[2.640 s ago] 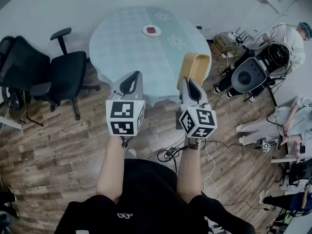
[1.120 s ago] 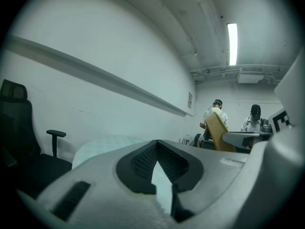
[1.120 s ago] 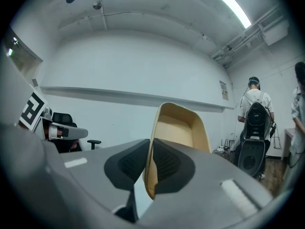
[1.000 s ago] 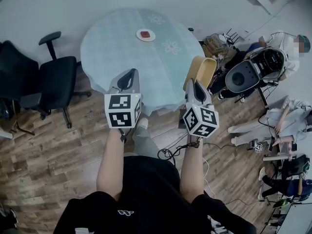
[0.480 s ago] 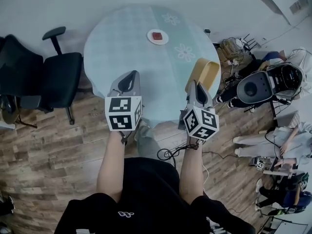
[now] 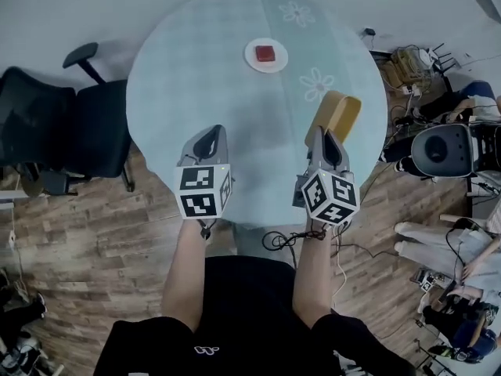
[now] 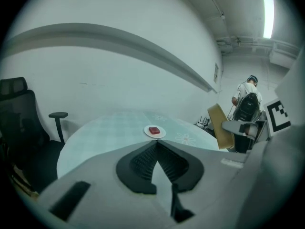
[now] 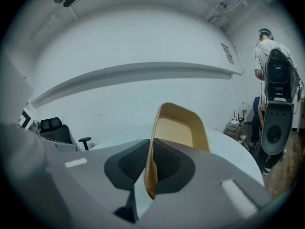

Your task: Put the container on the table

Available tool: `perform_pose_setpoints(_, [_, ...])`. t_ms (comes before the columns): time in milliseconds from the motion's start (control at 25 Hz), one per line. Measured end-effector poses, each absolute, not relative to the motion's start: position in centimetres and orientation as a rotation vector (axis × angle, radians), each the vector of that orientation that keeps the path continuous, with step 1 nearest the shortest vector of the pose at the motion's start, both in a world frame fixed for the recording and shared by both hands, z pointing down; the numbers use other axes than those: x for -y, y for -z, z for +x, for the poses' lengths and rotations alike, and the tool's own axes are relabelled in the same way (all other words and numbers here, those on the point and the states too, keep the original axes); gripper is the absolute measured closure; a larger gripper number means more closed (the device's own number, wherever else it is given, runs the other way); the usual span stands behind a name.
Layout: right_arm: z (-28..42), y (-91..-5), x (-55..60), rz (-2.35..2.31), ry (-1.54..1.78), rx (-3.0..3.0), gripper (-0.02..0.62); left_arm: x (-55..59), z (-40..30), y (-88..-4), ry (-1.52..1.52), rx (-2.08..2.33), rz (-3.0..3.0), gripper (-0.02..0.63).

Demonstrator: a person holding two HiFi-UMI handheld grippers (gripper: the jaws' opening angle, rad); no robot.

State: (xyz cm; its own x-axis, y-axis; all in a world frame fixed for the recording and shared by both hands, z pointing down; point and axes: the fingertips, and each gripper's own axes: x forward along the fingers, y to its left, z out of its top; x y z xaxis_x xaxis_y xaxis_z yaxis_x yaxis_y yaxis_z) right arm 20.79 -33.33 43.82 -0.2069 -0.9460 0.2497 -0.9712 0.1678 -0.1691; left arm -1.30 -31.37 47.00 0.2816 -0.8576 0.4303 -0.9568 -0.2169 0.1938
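Standing on wood floor (image 6: pixel 94 233), the round table (image 6: pixel 196 77) bears a plate (image 6: pixel 252 56).

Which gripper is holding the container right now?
The right gripper: its jaws clamp the rim of the tan container. The left gripper has its jaws together with nothing between them.

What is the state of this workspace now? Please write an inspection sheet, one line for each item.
Surface: round table under a pale checked cloth with flower prints.
Job's things: tan container, tipped on edge and held over the table's right part, not yet set down.
Clutter: white plate with a small red thing on it.
Grippers: left gripper has its fingers together and is empty; right gripper is shut on the container's wall.
Cables: looped cable on the floor by the person's legs.
Surroundings: black chair, wooden floor, grey round machine.
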Motion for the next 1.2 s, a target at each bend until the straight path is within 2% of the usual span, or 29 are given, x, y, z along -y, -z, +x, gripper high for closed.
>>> perform_pose_setpoints(320, [24.9, -47.1, 42.7, 1.804, -0.505, 2.323, 0.56, 40.2, 3.7, -47.3, -0.31, 1.677, 2.124, 0.604])
perform_pose_setpoints(480, [21.7, -51.2, 45.1, 1.491, -0.52, 2.293, 0.56, 42.3, 3.9, -49.0, -0.366, 1.67, 2.079, 0.604])
perform_pose_setpoints(800, [12.8, -60.0, 46.2, 0.932, -0.338, 2.102, 0.558, 43.4, 0.4, -50.2, -0.396, 1.715, 1.996, 0.604])
perform_pose_setpoints(960, [10.9, -62.6, 46.0, 0.83, -0.302, 2.03, 0.55, 43.7, -1.2, -50.6, -0.404, 1.73, 1.973, 0.604])
perform_pose_setpoints(1080, [9.8, -63.6, 45.5, 0.762, -0.297, 2.009, 0.472, 43.9, -2.3, -50.8, -0.401, 1.737, 1.957, 0.604])
perform_pose_setpoints(1200, [9.3, -60.5, 46.5, 0.88, -0.323, 2.12, 0.496, 44.4, -2.9, -50.4, -0.389, 1.735, 1.967, 0.605])
